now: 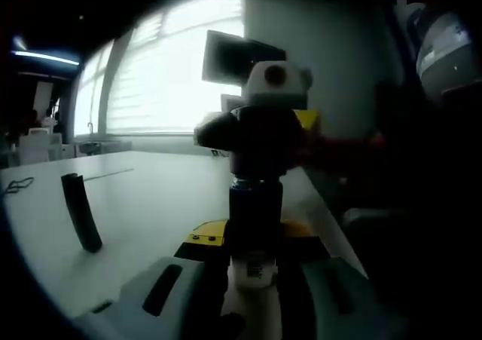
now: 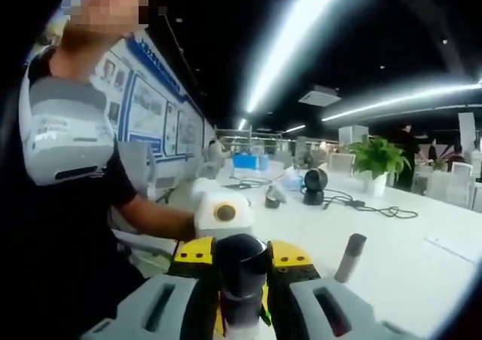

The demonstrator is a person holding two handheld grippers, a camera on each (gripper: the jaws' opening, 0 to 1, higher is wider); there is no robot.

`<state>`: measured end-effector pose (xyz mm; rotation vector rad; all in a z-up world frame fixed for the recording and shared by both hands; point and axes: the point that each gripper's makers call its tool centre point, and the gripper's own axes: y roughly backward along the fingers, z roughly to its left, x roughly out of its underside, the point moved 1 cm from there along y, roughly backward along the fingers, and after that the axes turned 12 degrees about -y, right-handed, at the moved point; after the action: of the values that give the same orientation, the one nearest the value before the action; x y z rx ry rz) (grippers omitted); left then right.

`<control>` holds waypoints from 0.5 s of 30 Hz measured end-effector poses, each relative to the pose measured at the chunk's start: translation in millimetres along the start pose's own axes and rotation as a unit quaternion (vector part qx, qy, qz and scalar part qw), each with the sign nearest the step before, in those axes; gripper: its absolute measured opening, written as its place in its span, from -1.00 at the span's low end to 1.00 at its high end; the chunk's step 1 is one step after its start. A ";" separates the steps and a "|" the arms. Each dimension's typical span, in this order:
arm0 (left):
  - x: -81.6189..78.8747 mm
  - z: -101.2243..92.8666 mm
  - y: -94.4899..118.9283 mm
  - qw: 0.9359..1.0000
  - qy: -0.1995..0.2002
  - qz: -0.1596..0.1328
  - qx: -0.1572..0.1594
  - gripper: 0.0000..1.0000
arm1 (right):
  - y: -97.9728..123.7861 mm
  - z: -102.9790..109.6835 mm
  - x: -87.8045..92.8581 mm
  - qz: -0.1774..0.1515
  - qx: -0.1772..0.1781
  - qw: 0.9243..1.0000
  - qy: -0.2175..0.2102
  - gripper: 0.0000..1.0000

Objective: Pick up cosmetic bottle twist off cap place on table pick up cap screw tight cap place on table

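Observation:
The cosmetic bottle (image 1: 253, 268), white below and dark above, stands upright between the jaws of my left gripper (image 1: 254, 283), which is shut on its body. My right gripper (image 1: 257, 166) comes in from the far side and closes over the dark cap (image 1: 256, 204) on the bottle's top. In the right gripper view the round black cap (image 2: 241, 258) sits between the jaws of my right gripper (image 2: 241, 298), and the yellow-tipped left gripper (image 2: 242, 251) faces it. How tightly the cap sits on the bottle is hidden.
The white table (image 1: 151, 197) runs off to the left, with a dark slim cylinder (image 1: 80, 212) standing on it, also seen as the cylinder (image 2: 350, 257). A person (image 2: 68, 174) sits close at the table's edge. A round black device (image 2: 314, 185), cables and a plant (image 2: 376, 159) lie farther back.

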<state>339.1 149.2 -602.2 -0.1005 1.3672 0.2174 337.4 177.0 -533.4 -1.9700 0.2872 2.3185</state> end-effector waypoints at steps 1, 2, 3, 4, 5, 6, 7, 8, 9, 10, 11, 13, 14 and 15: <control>-0.1 0.0 0.0 1.000 0.000 0.000 0.000 -0.72 | 0.2 0.0 0.1 -0.001 0.003 1.000 0.000 -0.62; -0.2 -0.1 0.0 1.000 0.000 0.000 0.000 -0.72 | 0.5 -0.3 0.0 -0.001 0.006 1.000 0.000 -0.62; -0.3 0.0 0.0 1.000 0.000 0.000 0.000 -0.72 | 0.5 -0.5 0.0 -0.002 0.008 1.000 0.000 -0.62; -0.3 -0.1 0.0 1.000 0.000 0.000 0.000 -0.72 | 0.7 -0.6 0.0 -0.002 0.011 1.000 0.000 -0.62; -0.4 -0.1 0.1 1.000 0.000 0.000 0.000 -0.72 | 0.7 -0.9 0.0 -0.003 0.014 1.000 0.000 -0.62; -0.5 -0.1 0.1 1.000 0.000 0.000 0.000 -0.72 | 0.8 -1.0 -0.1 -0.003 0.017 1.000 -0.001 -0.62; -0.6 -0.2 0.1 1.000 0.000 0.000 0.000 -0.72 | 0.9 -1.0 -0.1 -0.002 0.020 1.000 -0.001 -0.62; -0.6 -0.2 0.0 1.000 0.000 0.000 0.000 -0.72 | 0.9 -1.2 -0.1 -0.002 0.024 1.000 -0.001 -0.62; -0.7 -0.2 0.1 1.000 0.000 0.000 0.000 -0.72 | 0.8 -1.0 0.0 -0.002 0.027 1.000 -0.002 -0.62; -0.9 -0.4 0.1 1.000 0.000 0.000 0.000 -0.72 | 1.0 -1.1 0.0 -0.003 0.030 1.000 -0.002 -0.62; -1.0 -0.5 0.1 1.000 0.000 0.000 0.000 -0.72 | 1.1 -1.5 0.0 -0.003 0.034 0.999 -0.003 -0.62; -1.3 -1.0 0.1 1.000 0.000 0.000 0.000 -0.72 | 1.4 -1.6 0.2 -0.006 0.043 0.999 -0.004 -0.62; -1.4 -1.2 0.0 1.000 -0.001 0.000 0.000 -0.72 | 1.4 -1.8 0.2 -0.007 0.047 0.999 -0.005 -0.62; -1.5 -1.3 0.0 1.000 0.000 0.000 0.000 -0.72 | 1.5 -1.8 0.2 -0.008 0.050 0.999 -0.006 -0.62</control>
<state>337.6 148.8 -601.0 -0.0997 1.3664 0.2176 338.8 175.2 -533.7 -1.9052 0.3774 2.2583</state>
